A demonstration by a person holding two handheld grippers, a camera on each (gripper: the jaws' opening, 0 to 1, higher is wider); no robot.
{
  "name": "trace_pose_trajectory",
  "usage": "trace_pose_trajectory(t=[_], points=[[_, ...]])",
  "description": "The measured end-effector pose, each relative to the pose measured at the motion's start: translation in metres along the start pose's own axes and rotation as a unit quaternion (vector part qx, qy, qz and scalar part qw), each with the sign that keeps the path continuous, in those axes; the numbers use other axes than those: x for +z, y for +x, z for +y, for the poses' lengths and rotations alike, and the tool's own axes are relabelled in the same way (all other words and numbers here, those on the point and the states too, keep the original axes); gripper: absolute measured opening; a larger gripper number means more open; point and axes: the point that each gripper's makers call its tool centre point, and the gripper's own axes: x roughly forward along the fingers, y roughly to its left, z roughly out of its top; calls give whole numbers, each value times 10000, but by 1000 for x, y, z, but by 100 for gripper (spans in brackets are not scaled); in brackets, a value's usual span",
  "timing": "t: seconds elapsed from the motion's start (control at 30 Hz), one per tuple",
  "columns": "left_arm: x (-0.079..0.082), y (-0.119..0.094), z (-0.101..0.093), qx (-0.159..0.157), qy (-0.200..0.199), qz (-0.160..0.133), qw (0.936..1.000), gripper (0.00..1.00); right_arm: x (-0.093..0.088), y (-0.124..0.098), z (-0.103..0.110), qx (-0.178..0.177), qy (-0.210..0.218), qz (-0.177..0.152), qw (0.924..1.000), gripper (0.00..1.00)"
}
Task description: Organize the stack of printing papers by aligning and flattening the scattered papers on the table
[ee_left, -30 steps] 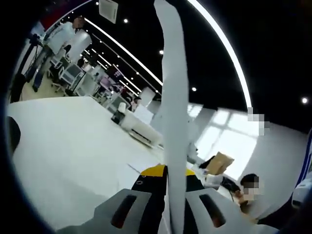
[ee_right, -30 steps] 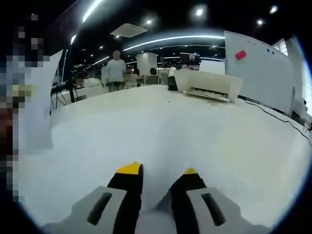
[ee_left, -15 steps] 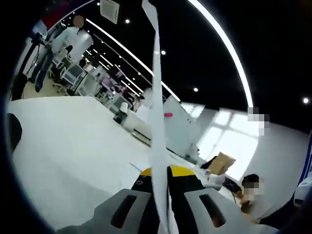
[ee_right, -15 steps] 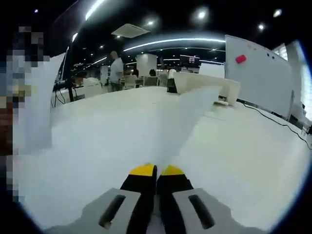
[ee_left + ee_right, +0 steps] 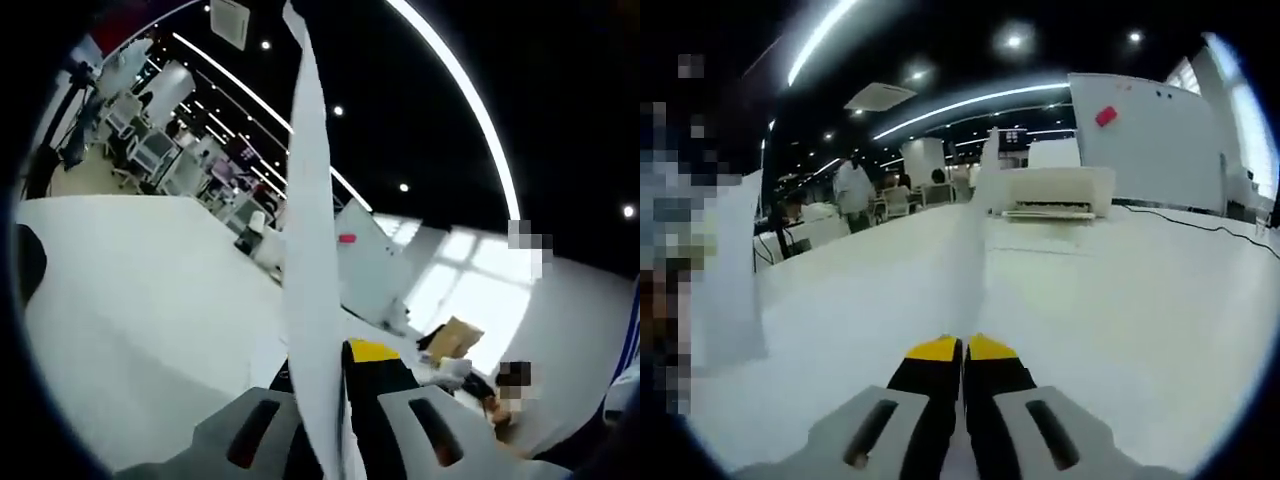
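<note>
Paper (image 5: 308, 260) in the left gripper view had widened from the thin edge-on sliver seen half a second before into a broader, curving strip. It rose from between the jaws of the left gripper (image 5: 325, 360), which was clamped on its lower edge, its yellow tips nearly meeting. In the right gripper view the background had shifted: the printer (image 5: 1055, 190) and the whiteboard (image 5: 1150, 130) sat higher and nearer than before. The right gripper (image 5: 962, 348) remained pinched, jaws together on a sheet (image 5: 968, 260) that ran edge-on up from the yellow tips toward the printer, above the white counter (image 5: 1120, 300). Another sheet (image 5: 725, 280) stood upright at the left of that view, beside a blurred patch.
</note>
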Motion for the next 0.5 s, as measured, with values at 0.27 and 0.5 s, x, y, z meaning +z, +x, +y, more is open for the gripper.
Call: trace_pose_trajectory(t=[0.27, 0.5], points=[[0, -1, 1, 12, -67, -50, 10000, 6, 25, -7, 12, 155, 51, -424, 9990, 0], [0, -2, 2, 11, -112, -48, 9999, 6, 48, -18, 35, 544, 499, -737, 9945, 0]])
